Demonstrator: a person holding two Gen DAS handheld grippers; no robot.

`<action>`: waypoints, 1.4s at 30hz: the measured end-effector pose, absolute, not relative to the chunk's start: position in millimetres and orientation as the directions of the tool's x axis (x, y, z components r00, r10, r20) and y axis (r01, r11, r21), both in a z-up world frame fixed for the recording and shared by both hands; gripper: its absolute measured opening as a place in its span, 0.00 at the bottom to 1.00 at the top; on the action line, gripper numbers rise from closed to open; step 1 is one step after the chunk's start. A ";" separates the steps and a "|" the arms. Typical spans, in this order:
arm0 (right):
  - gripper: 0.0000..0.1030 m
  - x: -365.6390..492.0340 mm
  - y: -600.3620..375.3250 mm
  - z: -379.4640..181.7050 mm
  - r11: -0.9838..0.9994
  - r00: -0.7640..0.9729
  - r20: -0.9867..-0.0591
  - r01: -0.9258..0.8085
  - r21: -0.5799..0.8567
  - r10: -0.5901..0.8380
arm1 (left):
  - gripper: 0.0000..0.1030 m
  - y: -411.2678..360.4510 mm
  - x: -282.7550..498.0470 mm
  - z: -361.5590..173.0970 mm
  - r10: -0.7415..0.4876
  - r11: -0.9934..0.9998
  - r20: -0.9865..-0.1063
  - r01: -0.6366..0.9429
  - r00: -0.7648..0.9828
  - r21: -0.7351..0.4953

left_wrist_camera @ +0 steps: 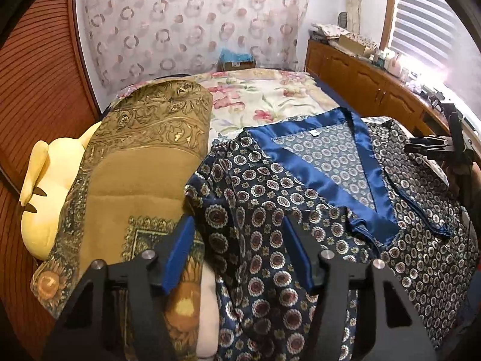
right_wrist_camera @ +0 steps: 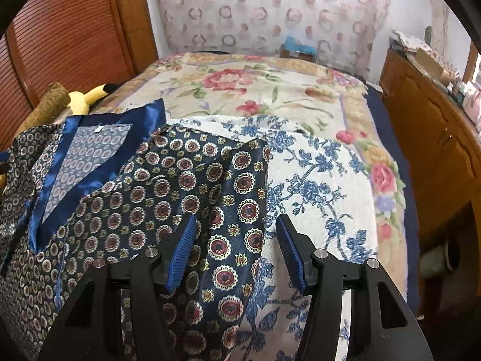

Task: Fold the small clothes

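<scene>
Navy satin pyjama top printed with red-and-white medallions and trimmed in plain blue satin (left_wrist_camera: 315,186) spread front-up across near half of floral-quilted bed (right_wrist_camera: 270,96), collar toward far end, long axis running away from both cameras. Left gripper (left_wrist_camera: 237,249) poised over left sleeve and shoulder, blue-padded fingers (left_wrist_camera: 180,249) spread wide, holding nothing. Right gripper (right_wrist_camera: 234,246) likewise wide open and empty, straddling outer edge of right sleeve (right_wrist_camera: 228,198), which lies doubled over blue-and-white floral towel (right_wrist_camera: 315,186). Each sleeve directly ahead of and just below its own gripper; judged that first fold needs sleeves drawn inward toward blue lapel.

Folded olive-gold patterned blanket (left_wrist_camera: 141,165) touching garment's left edge, yellow plush toy (left_wrist_camera: 51,186) beyond it near left bed edge. Blanket may crowd left approach. Wooden cabinet (right_wrist_camera: 436,138) well apart, off right bed edge.
</scene>
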State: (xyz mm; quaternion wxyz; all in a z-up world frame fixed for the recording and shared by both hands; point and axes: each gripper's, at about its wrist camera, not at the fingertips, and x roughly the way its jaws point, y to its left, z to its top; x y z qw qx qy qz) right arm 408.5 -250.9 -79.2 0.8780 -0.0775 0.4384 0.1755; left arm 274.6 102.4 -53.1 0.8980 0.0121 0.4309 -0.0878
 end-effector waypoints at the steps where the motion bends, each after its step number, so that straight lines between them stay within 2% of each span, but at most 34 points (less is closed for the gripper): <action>1: 0.55 409.2 -250.3 -80.8 0.925 0.551 -0.799 -0.379 0.020 0.243 | 0.58 103.0 276.2 -53.8 -0.142 0.985 -0.779 0.167 0.611 -0.049; 5: 0.55 408.1 -246.8 -85.2 0.922 0.566 -0.792 -0.388 -0.010 0.229 | 0.58 97.8 282.7 -55.3 -0.124 0.985 -0.789 0.171 0.602 -0.024; 6: 0.55 406.3 -246.3 -85.7 0.920 0.574 -0.787 -0.390 -0.021 0.226 | 0.53 96.8 283.2 -55.2 -0.121 0.984 -0.789 0.175 0.602 -0.018; 7: 0.56 405.6 -246.3 -86.3 0.920 0.580 -0.782 -0.391 -0.022 0.228 | 0.35 95.8 283.5 -55.1 -0.113 0.984 -0.789 0.175 0.604 -0.006; 10: 0.57 405.5 -247.9 -86.9 0.920 0.578 -0.781 -0.392 -0.008 0.239 | 0.12 96.1 285.0 -55.2 -0.100 0.985 -0.794 0.172 0.599 0.006; 12: 0.58 406.0 -248.5 -87.1 0.920 0.576 -0.781 -0.392 -0.005 0.241 | 0.05 96.7 283.4 -52.0 -0.095 0.985 -0.784 0.172 0.614 0.015; 20: 0.58 406.6 -247.4 -87.7 0.914 0.574 -0.784 -0.405 -0.021 0.236 | 0.02 105.3 283.6 -20.6 -0.080 0.988 -0.730 0.150 0.678 0.032; 32: 0.57 435.4 -250.2 -84.7 0.923 0.543 -0.806 -0.385 0.011 0.237 | 0.02 112.7 286.3 -23.9 -0.085 0.991 -0.734 0.135 0.674 0.009; 33: 0.53 436.4 -248.8 -84.8 0.921 0.545 -0.805 -0.389 0.005 0.235 | 0.02 111.9 286.2 -24.5 -0.090 0.990 -0.735 0.138 0.673 0.005; 34: 0.38 435.5 -245.9 -84.3 0.918 0.546 -0.804 -0.396 -0.001 0.235 | 0.00 110.8 285.6 -24.3 -0.102 0.990 -0.734 0.144 0.672 -0.006; 35: 0.17 434.8 -243.5 -83.8 0.912 0.542 -0.803 -0.410 0.002 0.246 | 0.00 109.4 284.1 -22.8 -0.120 0.988 -0.730 0.152 0.672 -0.023; 36: 0.09 434.5 -241.0 -82.6 0.903 0.531 -0.804 -0.428 0.017 0.267 | 0.00 106.7 282.1 -20.3 -0.129 0.987 -0.725 0.158 0.677 -0.028; 38: 0.02 429.9 -237.7 -77.2 0.889 0.518 -0.797 -0.456 0.050 0.311 | 0.00 102.3 275.7 -12.7 -0.150 0.984 -0.705 0.172 0.693 -0.040; 42: 0.01 398.7 -232.9 -46.8 0.862 0.565 -0.729 -0.503 0.067 0.386 | 0.00 94.4 252.5 10.4 -0.194 0.977 -0.659 0.202 0.726 -0.065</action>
